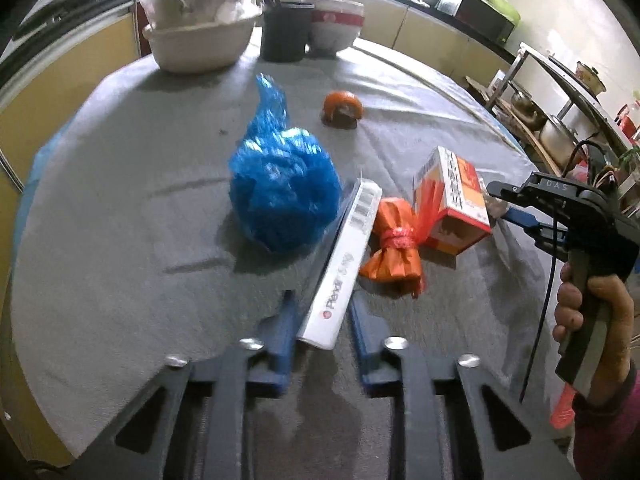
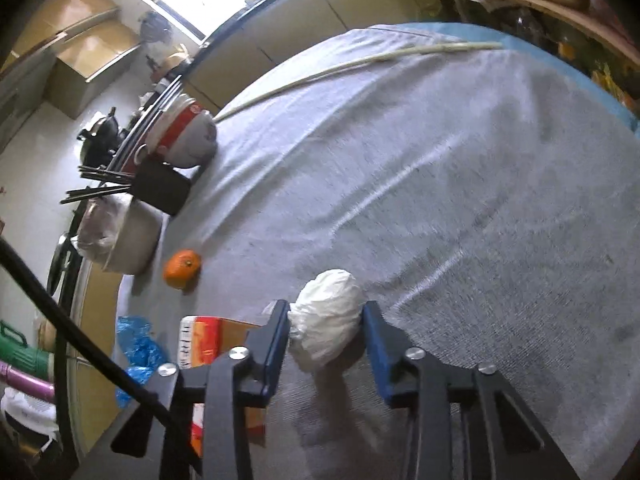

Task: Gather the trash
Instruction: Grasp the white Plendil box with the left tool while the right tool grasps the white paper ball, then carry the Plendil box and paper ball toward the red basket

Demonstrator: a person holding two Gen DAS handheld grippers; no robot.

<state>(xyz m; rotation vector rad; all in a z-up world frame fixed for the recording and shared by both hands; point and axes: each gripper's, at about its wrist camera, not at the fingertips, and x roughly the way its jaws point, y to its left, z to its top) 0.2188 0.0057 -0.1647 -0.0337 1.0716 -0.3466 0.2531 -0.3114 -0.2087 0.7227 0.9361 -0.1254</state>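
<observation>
On grey cloth: left tongs (image 1: 322,312) clamp white box (image 1: 344,264); right tongs (image 2: 326,320) clamp white wad (image 2: 326,316).

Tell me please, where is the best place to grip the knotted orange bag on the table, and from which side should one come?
Probably at the tied neck of the orange bag, where the red band pinches it thin. Come from above, jaws across the neck: the white flat package lies close on one side and the orange box touches the other.

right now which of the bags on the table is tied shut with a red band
The orange bag, bound by a red band, between the white packet and orange box; the blue bag has none.
</observation>
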